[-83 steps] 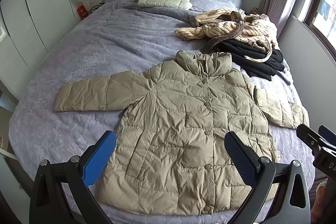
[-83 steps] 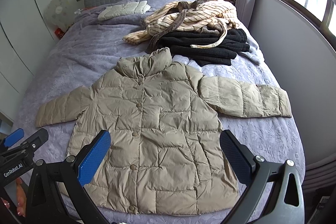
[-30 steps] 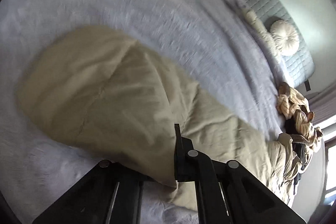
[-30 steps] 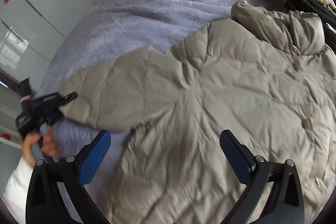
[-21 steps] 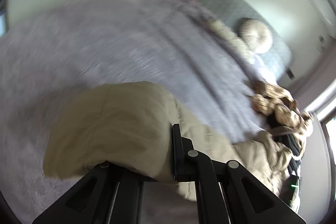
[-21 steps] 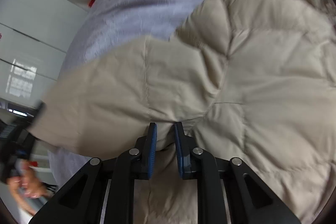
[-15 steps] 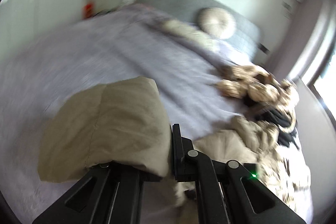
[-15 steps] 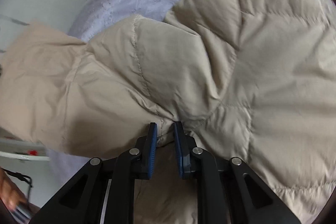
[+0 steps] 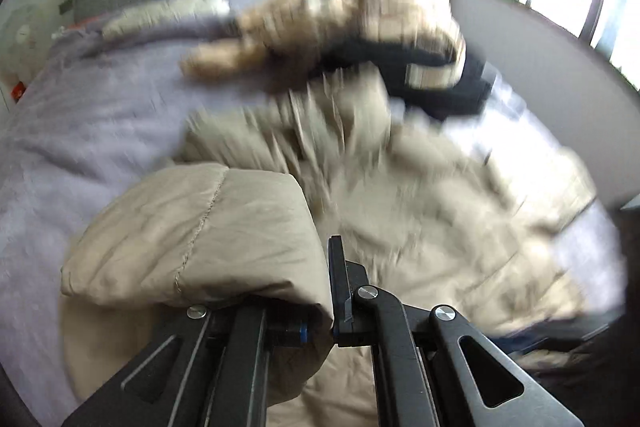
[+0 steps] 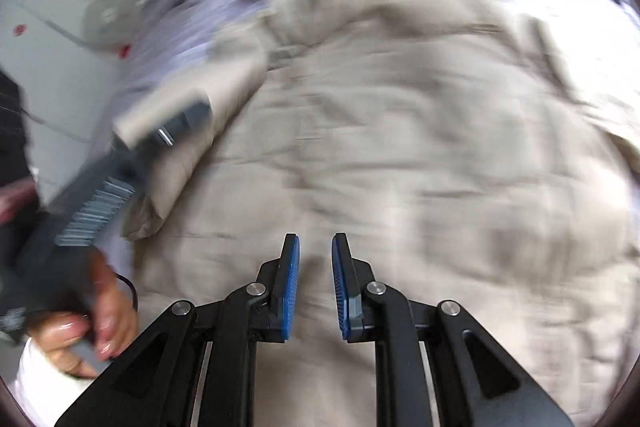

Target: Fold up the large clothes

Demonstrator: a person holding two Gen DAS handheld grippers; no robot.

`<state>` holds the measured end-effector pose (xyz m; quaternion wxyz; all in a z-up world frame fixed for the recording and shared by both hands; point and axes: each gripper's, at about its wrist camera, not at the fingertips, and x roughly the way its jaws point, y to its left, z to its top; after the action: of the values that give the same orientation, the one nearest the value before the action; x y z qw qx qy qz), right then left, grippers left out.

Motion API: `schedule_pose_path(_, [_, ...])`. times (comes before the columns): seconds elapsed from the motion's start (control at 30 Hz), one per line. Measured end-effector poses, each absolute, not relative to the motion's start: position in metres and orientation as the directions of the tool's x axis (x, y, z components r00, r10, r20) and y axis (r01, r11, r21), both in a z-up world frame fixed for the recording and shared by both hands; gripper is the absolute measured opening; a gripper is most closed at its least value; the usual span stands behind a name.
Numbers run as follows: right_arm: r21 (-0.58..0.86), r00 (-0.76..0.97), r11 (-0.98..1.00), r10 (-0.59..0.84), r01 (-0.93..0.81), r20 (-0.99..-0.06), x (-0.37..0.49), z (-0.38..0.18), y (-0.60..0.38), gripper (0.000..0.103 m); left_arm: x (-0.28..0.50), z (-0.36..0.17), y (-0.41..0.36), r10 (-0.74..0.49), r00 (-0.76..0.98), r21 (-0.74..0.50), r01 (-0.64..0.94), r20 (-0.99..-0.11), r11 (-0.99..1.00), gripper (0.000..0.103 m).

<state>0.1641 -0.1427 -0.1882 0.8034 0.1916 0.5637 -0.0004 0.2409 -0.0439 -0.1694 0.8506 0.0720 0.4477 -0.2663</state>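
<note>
Pinching the sleeve cuff (image 9: pixel 208 239) of the beige puffer jacket (image 10: pixel 400 155) on the lavender bed (image 9: pixel 80 115), the left gripper (image 9: pixel 332 307) carries it over the torso, apparently folding inward; the right gripper (image 10: pixel 316 279) jaws stand narrowly parted above the jacket front, holding nothing.

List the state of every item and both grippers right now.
left gripper: jaws shut on the sleeve cuff.
right gripper: jaws nearly closed; blur hides whether fabric is pinched.
sleeve: lifted off the bed.
jacket: spread on the bed, body unfolded.
striped garment: heaped, unfolded.
</note>
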Motion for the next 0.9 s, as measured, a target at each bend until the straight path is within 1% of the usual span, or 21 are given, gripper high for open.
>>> schedule_pose_path(0.07, [0.276, 0.358, 0.930, 0.179, 0.241, -0.916, 0.160, -0.199, -0.159, 0.019, 0.235, -0.191, -0.058, -0.334, 0.432, -0.071, 0.520, -0.838, 0.851, 0.008])
schedule_pose_path(0.13, [0.252, 0.346, 0.934, 0.156, 0.253, -0.925, 0.166, -0.206, -0.170, 0.019, 0.227, -0.201, -0.062, -0.295, 0.433, -0.025, 0.529, -0.852, 0.849, 0.008])
schedule_pose_path(0.27, [0.246, 0.348, 0.937, 0.152, 0.246, -0.925, 0.174, -0.210, -0.178, 0.019, 0.211, -0.193, -0.047, -0.280, 0.434, -0.002, 0.540, -0.857, 0.842, 0.008])
schedule_pose_path(0.3, [0.239, 0.357, 0.943, 0.147, 0.230, -0.923, 0.182, -0.209, -0.173, 0.021, 0.207, -0.191, -0.041, -0.281, 0.431, -0.007, 0.536, -0.858, 0.844, 0.008])
schedule_pose_path(0.33, [0.228, 0.367, 0.951, 0.140, 0.210, -0.920, 0.180, -0.207, -0.169, 0.026, 0.203, -0.188, -0.031, -0.285, 0.427, -0.022, 0.525, -0.858, 0.851, 0.008])
schedule_pose_path(0.37, [0.216, 0.378, 0.957, 0.131, 0.192, -0.917, 0.187, -0.204, -0.161, 0.042, 0.200, -0.184, -0.018, -0.294, 0.421, -0.042, 0.513, -0.858, 0.857, 0.008])
schedule_pose_path(0.4, [0.203, 0.396, 0.966, 0.125, 0.162, -0.910, 0.200, -0.200, -0.151, 0.061, 0.198, -0.183, -0.009, -0.300, 0.417, -0.057, 0.503, -0.858, 0.862, 0.008])
schedule_pose_path(0.43, [0.196, 0.417, 0.972, 0.126, 0.128, -0.900, 0.198, -0.193, -0.137, 0.066, 0.199, -0.184, 0.001, -0.303, 0.414, -0.069, 0.491, -0.859, 0.868, 0.008])
schedule_pose_path(0.47, [0.184, 0.436, 0.979, 0.128, 0.090, -0.891, 0.195, -0.184, -0.124, 0.067, 0.196, -0.182, 0.010, -0.305, 0.414, -0.079, 0.480, -0.858, 0.874, 0.016])
schedule_pose_path(0.5, [0.166, 0.450, 0.985, 0.126, 0.051, -0.884, 0.200, -0.181, -0.113, 0.067, 0.194, -0.180, 0.020, -0.305, 0.418, -0.086, 0.466, -0.856, 0.881, 0.031])
schedule_pose_path(0.53, [0.148, 0.460, 0.989, 0.123, 0.019, -0.879, 0.203, -0.180, -0.103, 0.067, 0.193, -0.178, 0.028, -0.293, 0.434, -0.077, 0.450, -0.852, 0.890, 0.083])
schedule_pose_path(0.57, [0.140, 0.465, 0.990, 0.126, -0.004, -0.876, 0.212, -0.182, -0.093, 0.067, 0.190, -0.176, 0.036, -0.270, 0.466, -0.053, 0.427, -0.843, 0.903, 0.101])
schedule_pose_path(0.6, [0.146, 0.461, 0.989, 0.139, -0.021, -0.877, 0.220, -0.187, -0.085, 0.068, 0.186, -0.174, 0.040, -0.249, 0.509, -0.021, 0.411, -0.824, 0.911, 0.102])
schedule_pose_path(0.7, [0.162, 0.428, 0.987, 0.155, -0.020, -0.891, 0.226, -0.197, -0.072, 0.068, 0.183, -0.181, 0.045, -0.220, 0.476, -0.003, 0.415, -0.852, 0.910, 0.102])
schedule_pose_path(0.77, [0.153, 0.431, 0.988, 0.152, -0.032, -0.889, 0.232, -0.194, -0.064, 0.068, 0.181, -0.180, 0.061, -0.204, 0.494, -0.012, 0.365, -0.845, 0.931, 0.102])
schedule_pose_path(0.83, [0.134, 0.472, 0.986, 0.164, -0.096, -0.866, 0.239, -0.184, -0.048, 0.068, 0.182, -0.179, 0.084, -0.148, 0.523, 0.000, 0.273, -0.839, 0.962, 0.102])
schedule_pose_path(0.87, [0.125, 0.490, 0.982, 0.179, -0.140, -0.854, 0.231, -0.177, -0.037, 0.074, 0.184, -0.179, 0.097, -0.122, 0.529, -0.001, 0.224, -0.839, 0.975, 0.102])
schedule_pose_path(0.9, [0.112, 0.500, 0.975, 0.196, -0.193, -0.843, 0.234, -0.177, -0.023, 0.084, 0.189, -0.180, 0.116, -0.094, 0.531, -0.016, 0.150, -0.842, 0.989, 0.102])
